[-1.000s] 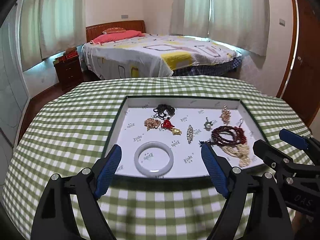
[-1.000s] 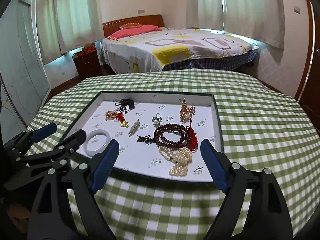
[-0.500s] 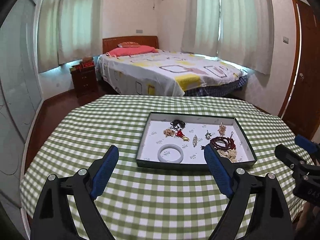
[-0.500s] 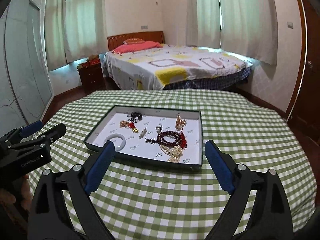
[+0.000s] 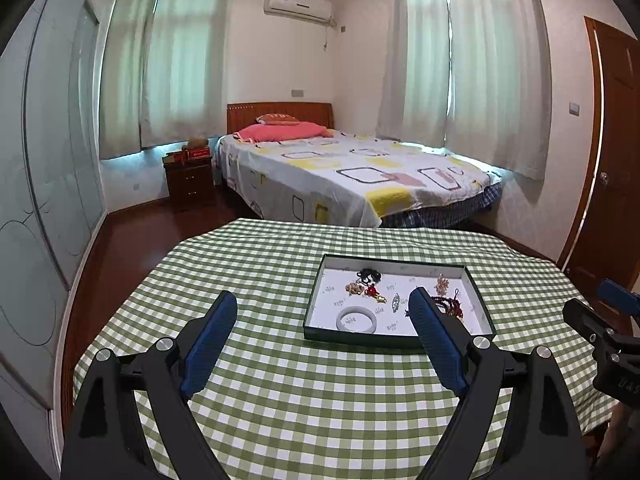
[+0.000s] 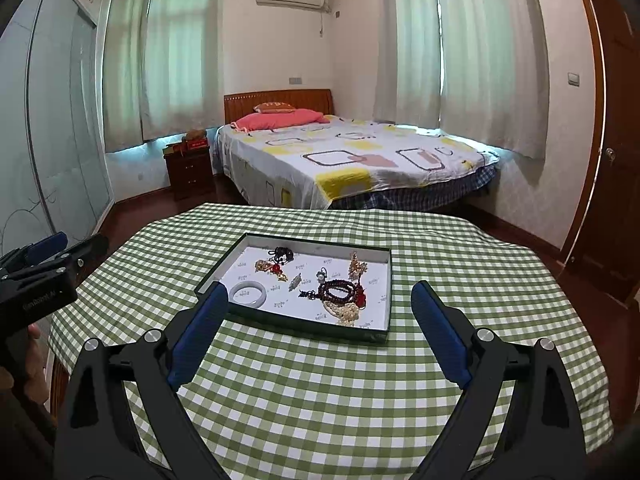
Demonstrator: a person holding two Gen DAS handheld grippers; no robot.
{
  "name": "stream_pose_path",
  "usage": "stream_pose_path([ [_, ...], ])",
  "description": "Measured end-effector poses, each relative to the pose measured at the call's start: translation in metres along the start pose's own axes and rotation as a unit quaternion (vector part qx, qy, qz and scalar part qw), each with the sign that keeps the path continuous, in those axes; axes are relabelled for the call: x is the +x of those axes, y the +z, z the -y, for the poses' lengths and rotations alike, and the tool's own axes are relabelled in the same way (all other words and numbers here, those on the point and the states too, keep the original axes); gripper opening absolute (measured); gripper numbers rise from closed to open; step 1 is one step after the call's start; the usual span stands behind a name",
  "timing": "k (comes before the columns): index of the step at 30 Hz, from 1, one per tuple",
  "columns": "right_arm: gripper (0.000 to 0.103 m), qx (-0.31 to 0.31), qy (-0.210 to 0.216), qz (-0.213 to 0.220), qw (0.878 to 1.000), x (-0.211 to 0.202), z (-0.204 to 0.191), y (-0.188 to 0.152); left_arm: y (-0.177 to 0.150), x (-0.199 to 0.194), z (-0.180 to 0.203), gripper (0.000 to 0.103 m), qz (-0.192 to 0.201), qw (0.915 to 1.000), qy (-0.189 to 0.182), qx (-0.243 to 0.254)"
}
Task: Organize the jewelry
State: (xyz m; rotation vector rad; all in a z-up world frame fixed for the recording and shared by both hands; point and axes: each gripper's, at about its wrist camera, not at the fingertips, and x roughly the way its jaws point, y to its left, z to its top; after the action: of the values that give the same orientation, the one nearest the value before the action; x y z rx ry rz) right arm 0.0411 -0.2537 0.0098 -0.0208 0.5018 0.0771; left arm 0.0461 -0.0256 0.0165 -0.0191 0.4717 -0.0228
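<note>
Left wrist view shows the checked table (image 5: 320, 400) much farther off than a second ago, the jewelry tray (image 5: 316, 304) lying mid-table with the white bangle (image 5: 357, 319) at its near left corner. Both the left gripper (image 5: 322, 340) and right gripper (image 6: 320, 320), wide and empty, have pulled back from the tray, so sorting looks finished or paused.

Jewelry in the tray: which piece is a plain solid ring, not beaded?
The white bangle, lying flat in the tray's near-left corner. It is one smooth hoop; the dark red bead bracelet and pearl strand are strung beads.

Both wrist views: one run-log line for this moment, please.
left gripper: open, empty | right gripper: open, empty | tray: jewelry inside, untouched
</note>
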Motion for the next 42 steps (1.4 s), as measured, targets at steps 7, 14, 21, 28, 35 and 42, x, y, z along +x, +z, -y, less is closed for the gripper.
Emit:
stream_pose_path([
  [7, 0.091, -0.002, -0.002, 0.012, 1.000, -0.013, -0.001, 0.001, 0.000, -0.010, -0.002, 0.085, 0.009, 1.0000, 0.003, -0.002],
  [14, 0.091, -0.005, 0.000, 0.016, 1.000, -0.018, -0.004, 0.001, -0.002, -0.010, -0.003, 0.085, 0.011, 0.9999, 0.005, -0.003],
  [21, 0.091, -0.005, 0.001, 0.018, 1.000, -0.019, -0.004, 0.002, -0.003, -0.011, -0.004, 0.085, 0.011, 0.9999, 0.004, -0.004],
  [28, 0.091, -0.005, 0.001, 0.018, 1.000, -0.019, -0.005, 0.002, -0.004, -0.012, -0.004, 0.085, 0.011, 0.9999, 0.005, -0.004],
  [35, 0.091, -0.005, 0.001, 0.018, 1.000, -0.018, -0.005, 0.002, -0.004, -0.012, -0.005, 0.085, 0.010, 0.9999, 0.004, -0.005],
  [42, 0.091, -0.005, 0.002, 0.019, 1.000, -0.019, -0.007, 0.002, -0.004, -0.012, -0.004, 0.085, 0.010, 0.9999, 0.001, -0.005],
])
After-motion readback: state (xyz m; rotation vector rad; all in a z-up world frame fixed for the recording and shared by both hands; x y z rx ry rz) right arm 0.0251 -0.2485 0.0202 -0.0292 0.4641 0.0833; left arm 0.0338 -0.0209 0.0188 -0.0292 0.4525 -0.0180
